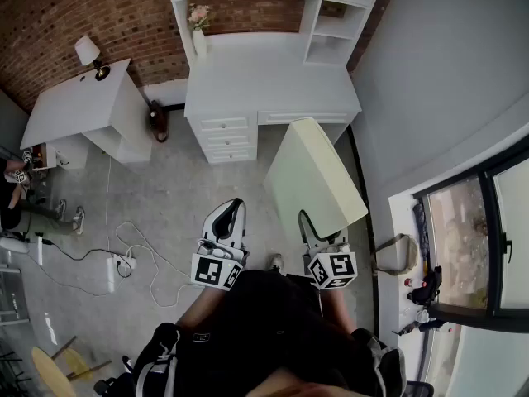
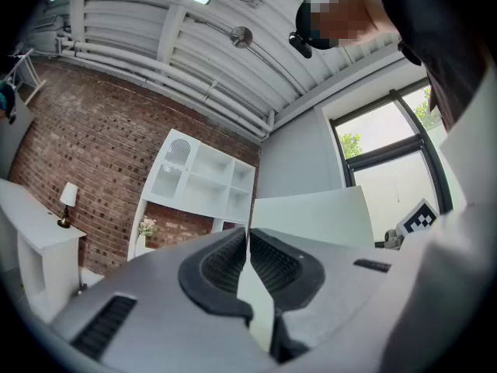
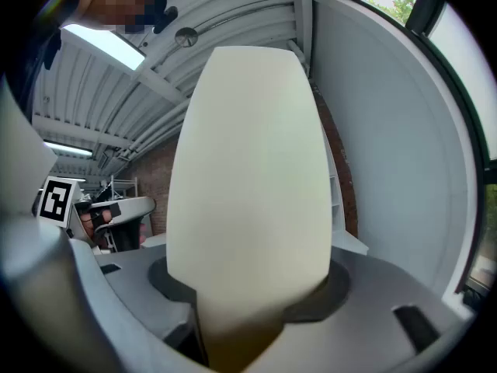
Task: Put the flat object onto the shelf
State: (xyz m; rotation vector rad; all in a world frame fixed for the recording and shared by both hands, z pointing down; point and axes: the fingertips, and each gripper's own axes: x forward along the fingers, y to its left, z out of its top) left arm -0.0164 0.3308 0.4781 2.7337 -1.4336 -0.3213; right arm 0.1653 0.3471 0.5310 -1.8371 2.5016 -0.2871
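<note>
right tongs (image 1: 315, 231): clamped on the near end of the flat cream panel (image 1: 314, 180); in the right gripper view the panel rises from between the jaws and fills most of the picture. panel held in the air, tilted, its far end towards the right part of the white desk (image 1: 264, 81). not on the shelf unit (image 1: 331, 23), which stands on the back of that desk against the brick wall (image 1: 83, 11). left tongs (image 1: 234, 209): jaws pressed together at the tips, nothing between them, held just beside the right tongs over the grey floor (image 1: 173, 188). white cables (image 1: 140, 255) lie on the floor to my left.
</note>
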